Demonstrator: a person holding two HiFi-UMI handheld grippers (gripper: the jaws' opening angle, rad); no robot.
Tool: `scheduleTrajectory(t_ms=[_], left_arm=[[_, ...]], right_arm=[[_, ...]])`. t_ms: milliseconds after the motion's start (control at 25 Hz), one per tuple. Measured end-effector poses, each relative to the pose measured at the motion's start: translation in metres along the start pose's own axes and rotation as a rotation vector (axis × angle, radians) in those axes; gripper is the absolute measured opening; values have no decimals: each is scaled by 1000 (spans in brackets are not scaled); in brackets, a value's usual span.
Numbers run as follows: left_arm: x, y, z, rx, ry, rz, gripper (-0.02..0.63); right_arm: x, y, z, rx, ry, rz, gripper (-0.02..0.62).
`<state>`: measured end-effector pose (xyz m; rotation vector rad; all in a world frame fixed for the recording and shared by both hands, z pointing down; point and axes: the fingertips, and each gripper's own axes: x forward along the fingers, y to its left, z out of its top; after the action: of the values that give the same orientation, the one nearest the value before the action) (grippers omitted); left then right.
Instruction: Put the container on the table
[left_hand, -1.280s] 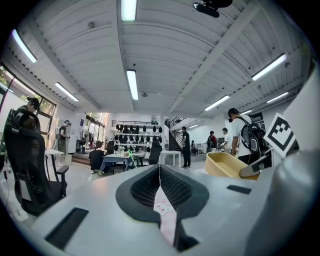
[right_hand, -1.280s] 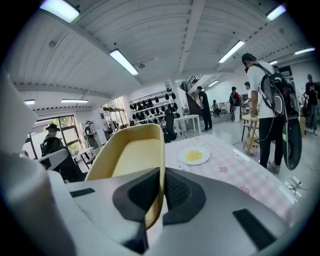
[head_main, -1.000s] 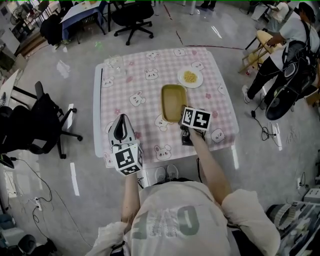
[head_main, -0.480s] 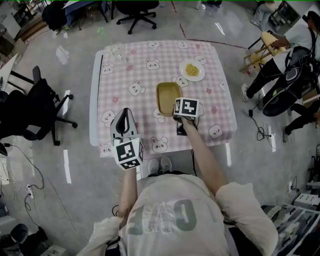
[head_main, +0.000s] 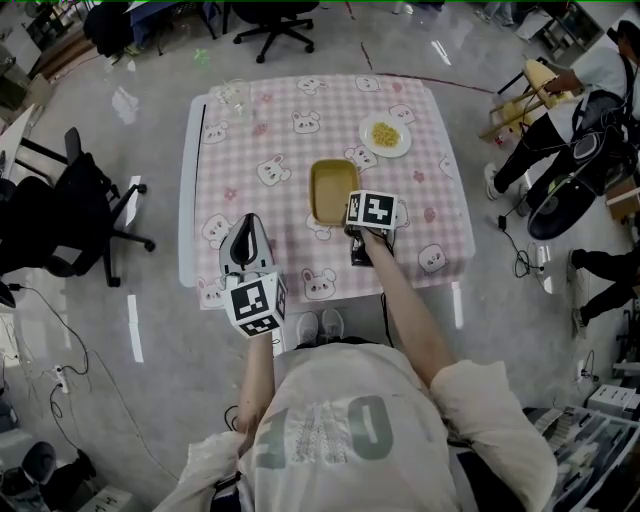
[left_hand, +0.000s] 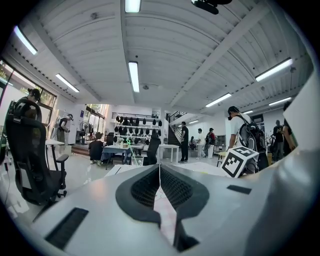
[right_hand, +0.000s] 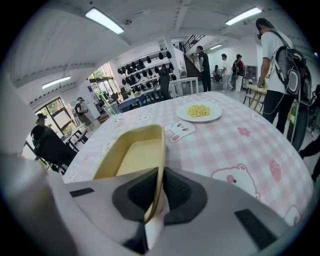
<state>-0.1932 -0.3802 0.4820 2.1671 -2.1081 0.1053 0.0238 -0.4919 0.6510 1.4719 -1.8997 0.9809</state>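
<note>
A pink checked cloth with bunny prints covers the tabletop (head_main: 300, 250) in a large open workroom. The yellow container (head_main: 333, 190) sits near the middle of the tabletop, and a plate (head_main: 385, 136) of yellow food lies beyond it to the right. The right gripper (head_main: 352, 222) angles down, its jaws pinching the container's thin near rim. The left gripper (head_main: 244, 225) hovers over the near left part of the tabletop, jaws pressed together on nothing.
</note>
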Motion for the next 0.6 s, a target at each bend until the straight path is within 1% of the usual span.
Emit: scheduleTrajectory(t_ms=[120, 240, 280, 320, 360, 600], left_arm=[[0, 0, -1, 0, 4, -1, 28], [-2, 1, -1, -1, 3, 2, 28], [-3, 2, -1, -2, 3, 4, 28], [-3, 3, -1, -3, 3, 6, 28], [-4, 4, -1, -4, 4, 8, 28], [-6, 9, 0, -11, 15, 13, 28]], right_arm=[[3, 4, -4, 0, 17, 33, 34], [2, 5, -8, -12, 26, 37, 37], [1, 5, -8, -13, 24, 46, 50], [0, 7, -8, -11, 23, 59, 103], [0, 9, -8, -8, 21, 71, 174], [-4, 12, -9, -2, 20, 75, 178]])
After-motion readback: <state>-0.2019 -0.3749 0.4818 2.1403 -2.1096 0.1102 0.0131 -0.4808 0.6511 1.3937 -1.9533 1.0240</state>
